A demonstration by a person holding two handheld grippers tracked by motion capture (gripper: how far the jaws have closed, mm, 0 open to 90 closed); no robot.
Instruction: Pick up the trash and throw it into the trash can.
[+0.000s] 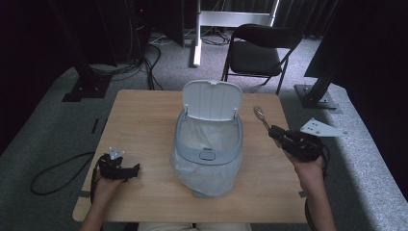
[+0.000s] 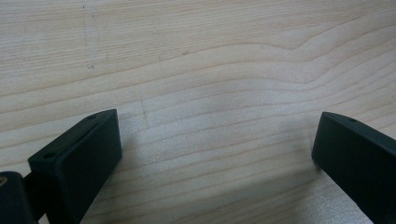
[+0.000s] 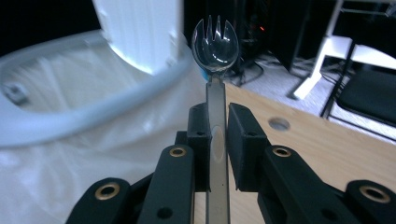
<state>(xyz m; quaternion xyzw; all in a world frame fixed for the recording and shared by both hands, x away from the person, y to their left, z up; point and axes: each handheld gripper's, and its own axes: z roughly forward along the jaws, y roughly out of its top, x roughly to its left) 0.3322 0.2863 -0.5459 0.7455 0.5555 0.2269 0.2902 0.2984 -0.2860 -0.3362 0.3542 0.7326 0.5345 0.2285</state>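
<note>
Black tongs (image 1: 276, 131), brass screws, grey plate (image 1: 320, 128), cables

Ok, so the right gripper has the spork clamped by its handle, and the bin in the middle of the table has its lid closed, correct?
Not quite. The bin's lid is open, standing upright at the back of the bin, as the high view shows, with the liner bag exposed. The rest holds: the right gripper is clamped on the spork by its handle.

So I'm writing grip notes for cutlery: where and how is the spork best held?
By the flat handle, below the bowl, much as the right gripper has it now: jaws shut on the two broad faces, coming in along the handle from its free end. The spork bowl is curved and tined, so it would likely slip; the straight, flat strip gives the pads parallel faces.
</note>
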